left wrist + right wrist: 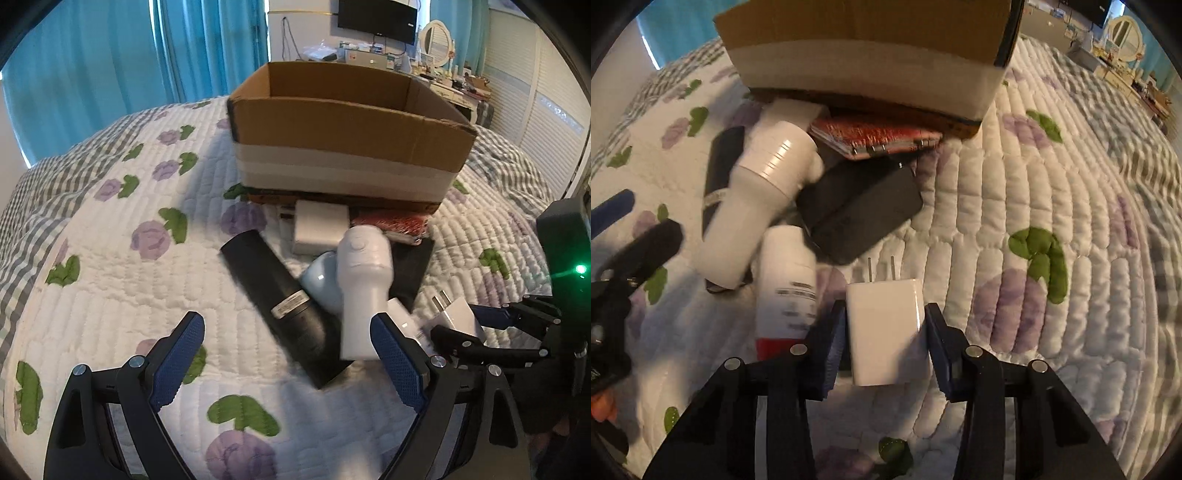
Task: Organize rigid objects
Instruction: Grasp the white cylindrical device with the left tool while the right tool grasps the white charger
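From the left wrist, the left gripper (288,354) stands wide open and empty over the quilted bed (110,295), with the matte black tube (280,306) lying just ahead, its long axis slanting from upper left to lower right, beside a glossy white bottle (364,295) and before the cardboard box (343,136). From the right wrist, the right gripper (884,332) brackets the smooth white charger (886,325), prongs pointing away toward the box; its jaws sit close on both sides, though I cannot tell whether they actually clamp it.

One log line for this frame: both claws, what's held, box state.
left claw: open, over pile | right claw: around white charger, contact unclear | cardboard box: on quilt, interior hidden
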Demonstrator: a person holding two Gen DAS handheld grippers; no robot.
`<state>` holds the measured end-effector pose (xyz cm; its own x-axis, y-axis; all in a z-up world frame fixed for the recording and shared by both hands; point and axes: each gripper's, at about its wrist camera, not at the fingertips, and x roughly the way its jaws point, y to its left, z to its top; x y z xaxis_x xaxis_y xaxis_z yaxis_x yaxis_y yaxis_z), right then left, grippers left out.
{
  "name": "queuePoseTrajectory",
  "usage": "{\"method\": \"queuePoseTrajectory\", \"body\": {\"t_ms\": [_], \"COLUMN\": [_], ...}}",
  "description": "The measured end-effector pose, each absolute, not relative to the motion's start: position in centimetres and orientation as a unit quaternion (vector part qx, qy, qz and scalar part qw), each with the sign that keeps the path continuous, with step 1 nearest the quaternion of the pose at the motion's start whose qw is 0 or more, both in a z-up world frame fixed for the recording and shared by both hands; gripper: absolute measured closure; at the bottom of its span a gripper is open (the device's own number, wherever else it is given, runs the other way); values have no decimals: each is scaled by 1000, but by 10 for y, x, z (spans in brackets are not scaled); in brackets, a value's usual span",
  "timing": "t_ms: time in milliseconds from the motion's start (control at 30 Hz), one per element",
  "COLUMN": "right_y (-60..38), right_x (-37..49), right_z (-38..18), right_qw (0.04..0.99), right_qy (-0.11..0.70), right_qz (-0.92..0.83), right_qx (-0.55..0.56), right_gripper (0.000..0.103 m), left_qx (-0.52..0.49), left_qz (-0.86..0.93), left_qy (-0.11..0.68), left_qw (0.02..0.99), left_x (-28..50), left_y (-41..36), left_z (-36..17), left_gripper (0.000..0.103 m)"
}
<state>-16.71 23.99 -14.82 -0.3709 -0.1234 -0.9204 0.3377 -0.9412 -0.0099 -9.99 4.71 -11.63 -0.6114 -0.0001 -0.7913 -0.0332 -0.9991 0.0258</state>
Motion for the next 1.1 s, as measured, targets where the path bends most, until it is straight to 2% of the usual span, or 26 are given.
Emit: {"method": "queuePoseTrajectory", "body": {"t_ms": [167,233,433,500,533,567,800,1100], "right_y": [255,260,278,275,273,273,276,271], "right_x": [-169,-175,-183,-182,-183,-184,-176,-155], "right_z": [-113,-108,-110,-110,-110,-109,-102,-44], "right_qw": [122,107,115,117,119,120,122,123], "right_qy": [104,116,80,80,79,78,76,78], "right_qz": [-853,-859,-857,-857,-858,-858,-865,-890], "right_qx": [497,488,497,495,494,493,482,433], "right_gripper": [62,62,62,62,62,62,62,62], "left_qx": [-430,-432,-454,-462,-463,-464,-462,-396], "left_qz": [901,900,889,884,882,881,881,911], "left_qy": [34,41,50,46,53,56,53,52], "left_qw": [46,50,41,57,63,71,84,102], "left_x": [-117,-127,-157,-160,-160,-160,-153,-122], "left_y": [73,82,89,91,94,96,90,74], "left_z": [-111,-115,-138,-143,-145,-147,-140,-55], "left_gripper": [11,12,13,26,50,58,59,59]}}
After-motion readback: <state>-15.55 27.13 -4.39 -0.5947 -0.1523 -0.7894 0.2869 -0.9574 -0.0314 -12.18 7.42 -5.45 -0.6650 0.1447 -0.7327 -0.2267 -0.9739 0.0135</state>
